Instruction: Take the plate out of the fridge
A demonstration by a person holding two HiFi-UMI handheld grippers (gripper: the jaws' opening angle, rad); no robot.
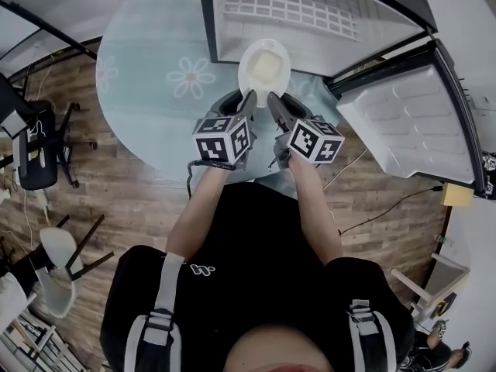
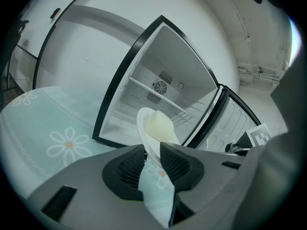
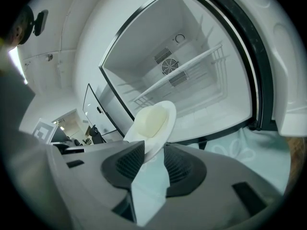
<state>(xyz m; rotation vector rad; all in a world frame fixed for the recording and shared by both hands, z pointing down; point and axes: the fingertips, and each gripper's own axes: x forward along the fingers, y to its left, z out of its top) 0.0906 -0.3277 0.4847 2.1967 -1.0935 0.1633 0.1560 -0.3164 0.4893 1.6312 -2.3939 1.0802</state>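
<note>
A white plate point(image 1: 264, 68) with a pale yellow block on it hangs in front of the open fridge point(image 1: 208, 22), above the rug. My left gripper point(image 1: 248, 99) is shut on the plate's near left rim. On the near right rim my right gripper point(image 1: 273, 99) is shut too. In the left gripper view the plate point(image 2: 154, 127) stands edge-on, squeezed between the dark pads point(image 2: 130, 165) of the left gripper point(image 2: 152, 153). The right gripper view shows the plate point(image 3: 152, 121) tilted, its rim clamped in the right gripper point(image 3: 154, 151). The fridge point(image 2: 163, 80) behind the plate looks bare inside.
The fridge door point(image 1: 403, 122) swings open to the right. A wire shelf point(image 1: 287, 8) lies inside. A pale teal rug with flowers point(image 1: 155, 84) covers the wooden floor under the plate. A black chair point(image 1: 35, 149) and a white stool point(image 1: 58, 258) stand at the left.
</note>
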